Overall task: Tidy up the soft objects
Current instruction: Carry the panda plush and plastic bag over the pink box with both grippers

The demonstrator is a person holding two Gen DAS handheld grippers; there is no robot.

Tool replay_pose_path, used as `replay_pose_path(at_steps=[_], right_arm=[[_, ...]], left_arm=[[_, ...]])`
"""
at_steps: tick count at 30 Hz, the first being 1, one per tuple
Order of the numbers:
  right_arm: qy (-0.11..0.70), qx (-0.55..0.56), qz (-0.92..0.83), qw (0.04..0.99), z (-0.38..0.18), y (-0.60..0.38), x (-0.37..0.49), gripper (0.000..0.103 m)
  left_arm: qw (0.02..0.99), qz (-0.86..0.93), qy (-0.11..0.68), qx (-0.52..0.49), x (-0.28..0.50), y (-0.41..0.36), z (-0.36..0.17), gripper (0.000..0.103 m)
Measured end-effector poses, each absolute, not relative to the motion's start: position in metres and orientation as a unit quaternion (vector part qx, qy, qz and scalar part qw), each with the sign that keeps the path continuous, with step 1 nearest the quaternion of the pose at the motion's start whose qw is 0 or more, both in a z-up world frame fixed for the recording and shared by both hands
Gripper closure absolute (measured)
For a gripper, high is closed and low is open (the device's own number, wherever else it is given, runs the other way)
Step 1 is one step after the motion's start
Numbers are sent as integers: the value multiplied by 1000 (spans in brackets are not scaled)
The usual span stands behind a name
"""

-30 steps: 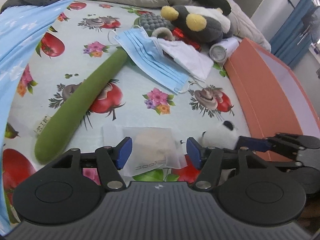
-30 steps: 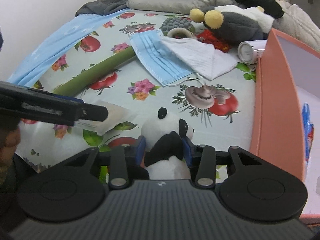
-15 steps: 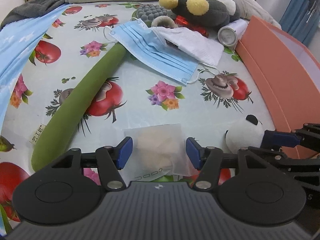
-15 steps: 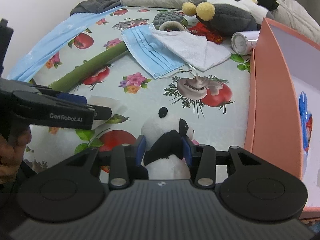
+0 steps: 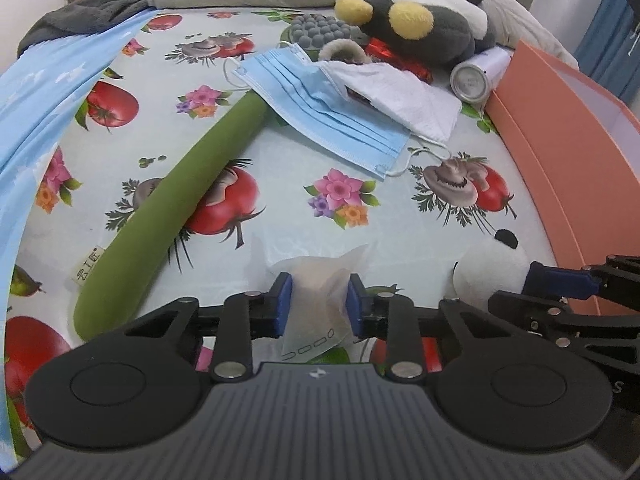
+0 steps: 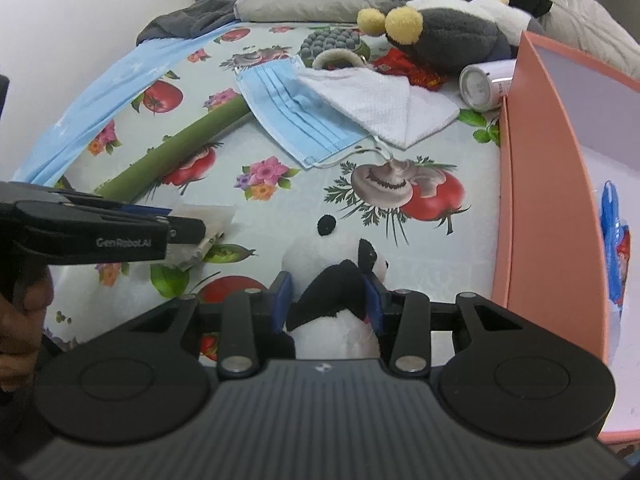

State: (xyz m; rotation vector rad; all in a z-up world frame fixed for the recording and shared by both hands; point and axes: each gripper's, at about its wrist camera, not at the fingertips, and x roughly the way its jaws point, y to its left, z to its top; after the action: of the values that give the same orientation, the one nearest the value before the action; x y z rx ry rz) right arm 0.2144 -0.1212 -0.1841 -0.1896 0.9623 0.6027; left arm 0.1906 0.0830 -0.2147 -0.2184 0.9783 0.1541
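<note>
Blue sheet (image 5: 44, 120): lying along the far left edge of the bed, partly covering the printed cloth (image 5: 280, 168) with its tomatoes and flowers.
Green roll (image 5: 172, 208): stretching diagonally over the cloth, upper end tucked under the blue face mask (image 5: 324, 116), lower end near the left gripper.
Left gripper (image 5: 318, 304): jaws closing on the tissue packet (image 5: 316, 308), blue pads pressing both its sides and bunching it up off the cloth; in the right wrist view reaching in from the left edge (image 6: 188, 230), held by a hand (image 6: 20, 320).
Face mask: lying flat mid-bed, right edge overlapped by the white folded cloth (image 5: 400, 96).
Grey bumpy ball (image 5: 320, 32): sitting behind the mask, just beside a beige ring (image 5: 344, 50).
Dark plush toy (image 5: 416, 32): resting at the back, yellow ears facing forward, a red item (image 5: 396, 56) showing beneath it.
White can (image 5: 478, 76): lying on its side between the plush toy and the box.
Right gripper (image 6: 326, 304): jaws narrowed, clamping the panda plush (image 6: 332, 276) across its black arms, head poking up past the pads; panda staying low over the cloth, near the box wall.
Pink box (image 6: 548, 208): standing along the right side of the bed, holding a blue and red packet (image 6: 614, 240) inside.
</note>
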Motion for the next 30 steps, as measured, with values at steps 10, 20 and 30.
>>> replay_pose_path(at_steps=[10,20,30], right_arm=[[431,-68,271,858,-151,-132,207,62],[386,-29,254,887,-105,-146,180,62],[337,-4,249,908,-57,-162,150,62]], left_arm=[[887,72,435,-136,175,81,-177,73],[911,46,381,-151,139,68,-115,73],[928,20,337,-158,101,51,-67,73]])
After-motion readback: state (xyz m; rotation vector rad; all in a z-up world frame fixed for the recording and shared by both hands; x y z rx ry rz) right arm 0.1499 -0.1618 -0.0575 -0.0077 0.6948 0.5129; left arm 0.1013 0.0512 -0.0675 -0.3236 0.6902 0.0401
